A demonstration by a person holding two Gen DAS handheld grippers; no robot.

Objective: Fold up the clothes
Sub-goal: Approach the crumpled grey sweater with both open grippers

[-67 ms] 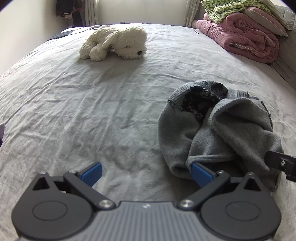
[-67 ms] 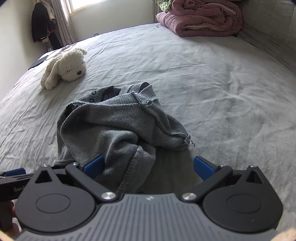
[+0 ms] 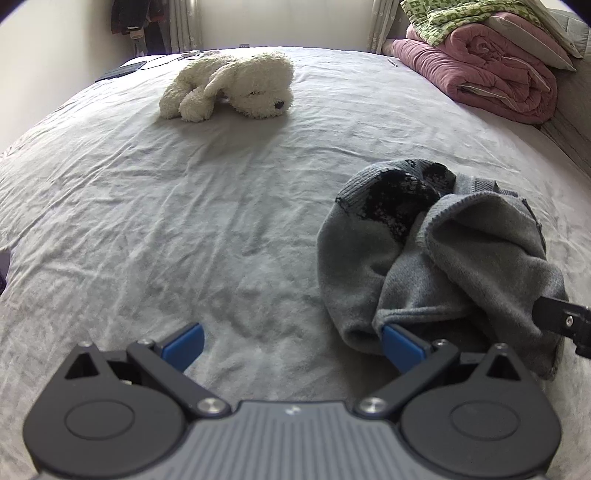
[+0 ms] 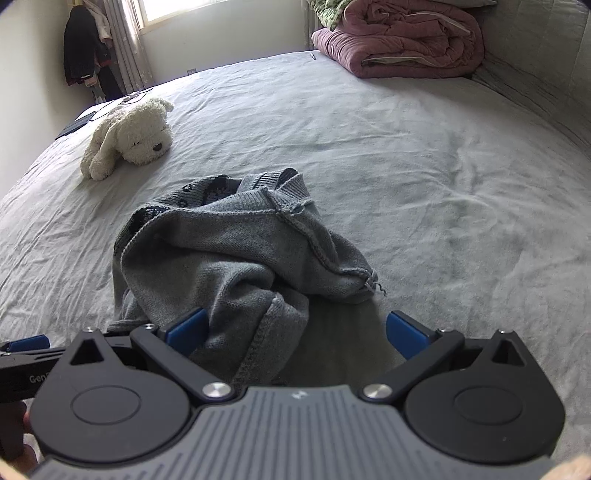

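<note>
Nearest the cameras, the left gripper [image 3: 293,341] stands with its blue-padded fingers [image 3: 183,345] spread wide over bare sheet, holding nothing; its right-hand pad sits just at the near hem of the crumpled grey knitted sweater [image 3: 436,266]. The right gripper [image 4: 295,332] is likewise wide apart, with a fold of the sweater [image 4: 229,266] lying between its fingers [image 4: 404,332]; the left pad is against the knit, the right pad is clear of it over the sheet, so nothing is clamped.

The sweater lies in a loose heap near the front edge of the bed with the pale grey wrinkled sheet [image 3: 184,221], a dark patterned patch showing at its far side. Further across the bed, toward the far left corner, a cream plush toy dog [image 3: 232,86] lies on its side, well apart from the sweater. At the far right corner, a folded pink quilt [image 3: 491,79] is stacked under a green patterned blanket [image 3: 443,14]. Dark clothes [image 4: 85,48] hang in the room's corner beyond the bed.
</note>
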